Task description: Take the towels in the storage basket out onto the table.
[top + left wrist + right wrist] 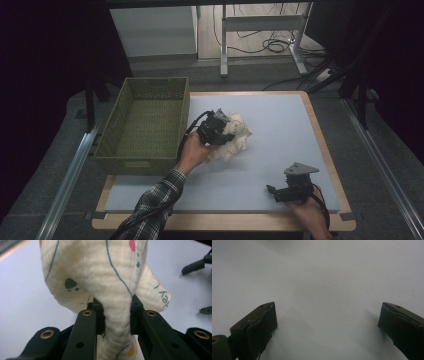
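Note:
A cream cloth (234, 136) with blue lines and coloured spots lies bunched on the pale mat, just right of the green basket (145, 125). My left gripper (220, 131) sits on top of it, shut on a thick fold of the cloth (117, 315), which fills the gap between the black jaws and hangs beyond them. Near the mat's front right corner my right gripper (272, 192) rests low and points left. Its jaws stand wide open over bare mat, nothing between the fingertips (259, 325).
The green woven basket is open-topped and overhangs the table's left edge. The pale mat (280, 130) lies on a wooden table (325, 140). Desk legs and cables stand on the floor behind.

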Motion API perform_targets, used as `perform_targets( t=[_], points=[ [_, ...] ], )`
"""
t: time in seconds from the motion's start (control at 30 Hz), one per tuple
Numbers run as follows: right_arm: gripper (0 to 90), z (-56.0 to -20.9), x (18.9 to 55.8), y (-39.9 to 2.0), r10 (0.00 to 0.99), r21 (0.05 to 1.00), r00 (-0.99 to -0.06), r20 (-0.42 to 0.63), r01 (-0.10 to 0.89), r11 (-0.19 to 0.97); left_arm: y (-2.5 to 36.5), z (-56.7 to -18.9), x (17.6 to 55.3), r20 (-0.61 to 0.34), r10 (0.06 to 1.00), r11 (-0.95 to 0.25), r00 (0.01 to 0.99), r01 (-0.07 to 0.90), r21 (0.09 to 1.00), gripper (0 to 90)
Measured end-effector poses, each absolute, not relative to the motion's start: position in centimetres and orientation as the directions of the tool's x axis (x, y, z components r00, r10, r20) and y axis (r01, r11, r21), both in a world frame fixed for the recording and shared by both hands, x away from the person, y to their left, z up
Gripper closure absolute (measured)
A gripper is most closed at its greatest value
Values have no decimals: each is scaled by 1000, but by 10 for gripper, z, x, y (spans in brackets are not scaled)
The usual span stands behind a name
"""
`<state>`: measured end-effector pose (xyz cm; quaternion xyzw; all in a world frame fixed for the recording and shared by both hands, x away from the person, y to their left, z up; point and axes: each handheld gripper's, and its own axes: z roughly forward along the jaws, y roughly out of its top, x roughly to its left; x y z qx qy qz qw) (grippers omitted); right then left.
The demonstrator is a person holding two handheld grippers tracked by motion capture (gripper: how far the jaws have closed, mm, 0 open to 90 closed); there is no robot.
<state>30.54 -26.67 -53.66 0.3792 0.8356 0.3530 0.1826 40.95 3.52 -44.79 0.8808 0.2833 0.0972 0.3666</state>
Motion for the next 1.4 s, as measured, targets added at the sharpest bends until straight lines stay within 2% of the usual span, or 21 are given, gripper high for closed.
perform_targets(
  t=[0.17, 0.37, 0.73, 0.9, 0.93, 1.07, 1.23, 1.4],
  points=[
    [21, -537, 305, -267, 761, 728, -647, -38, 504, 465, 30, -467, 405, -41, 563, -589, 825, 436, 681, 741],
    [21, -537, 305, -267, 761, 728, -647, -39, 503, 466, 21, -495, 397, -94, 545, -588, 833, 459, 665, 733],
    [21, -537, 305, -267, 762, 728, -647, -38, 504, 464, 11, -520, 389, -118, 528, -611, 841, 473, 635, 681],
    [20, -537, 305, -267, 762, 728, -646, -38, 504, 464, 14, -526, 390, -173, 528, -566, 831, 496, 658, 615],
    [21, -537, 305, -267, 762, 728, -647, -38, 504, 464, 16, -527, 391, -217, 524, -539, 824, 518, 664, 553],
    [21, -537, 305, -267, 761, 728, -647, -39, 504, 466, 16, -523, 388, -198, 536, -541, 821, 513, 666, 389],
    [21, -537, 306, -267, 760, 728, -648, -39, 503, 466, 18, -516, 382, -177, 540, -532, 823, 496, 687, 299],
    [20, -536, 305, -267, 762, 726, -647, -37, 507, 465, 28, -502, 369, -131, 550, -533, 825, 467, 706, 285]
  ],
)
